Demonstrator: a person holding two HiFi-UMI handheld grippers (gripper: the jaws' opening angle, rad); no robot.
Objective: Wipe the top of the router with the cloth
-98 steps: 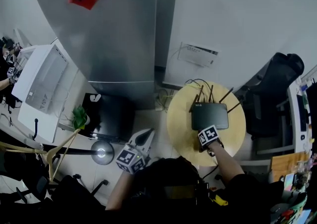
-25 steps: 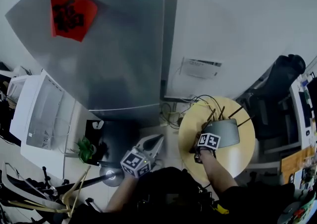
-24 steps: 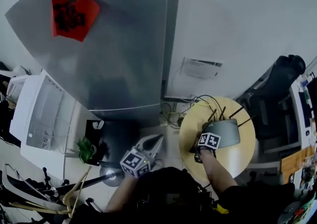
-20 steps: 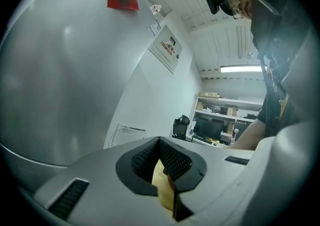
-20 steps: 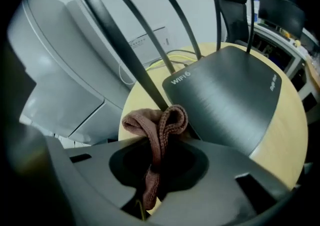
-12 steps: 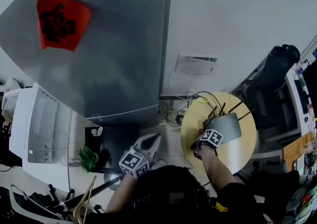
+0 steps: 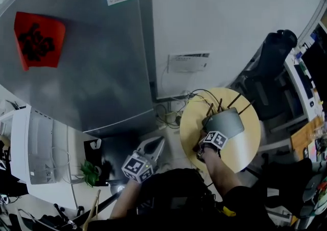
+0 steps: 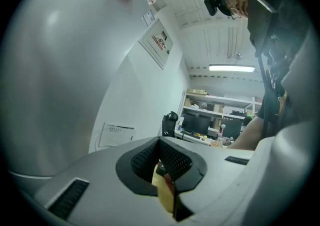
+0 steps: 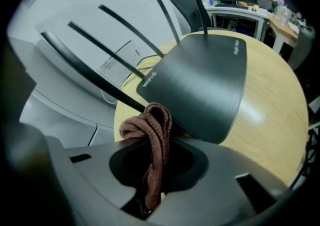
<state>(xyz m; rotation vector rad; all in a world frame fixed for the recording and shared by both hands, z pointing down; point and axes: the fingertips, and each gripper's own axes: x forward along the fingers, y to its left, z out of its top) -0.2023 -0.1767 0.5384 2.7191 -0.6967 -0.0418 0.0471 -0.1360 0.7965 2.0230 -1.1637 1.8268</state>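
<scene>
Wipe pass run out to router (image 9: 200, 80) corner
Round table (image 9: 270, 115): router flat on it. R gripper (image 9: 156, 167), pinching brown cloth (image 9: 155, 135), has slid to its near corner, so one pass prob. done. L gripper (image 8: 162, 170) idle, fingers seemingly pressed together, empty.

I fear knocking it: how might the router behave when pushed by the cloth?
The router looks thin, probably light, on a smooth table, so it may slide. Its slim antennas likely flex or fold if bumped.
</scene>
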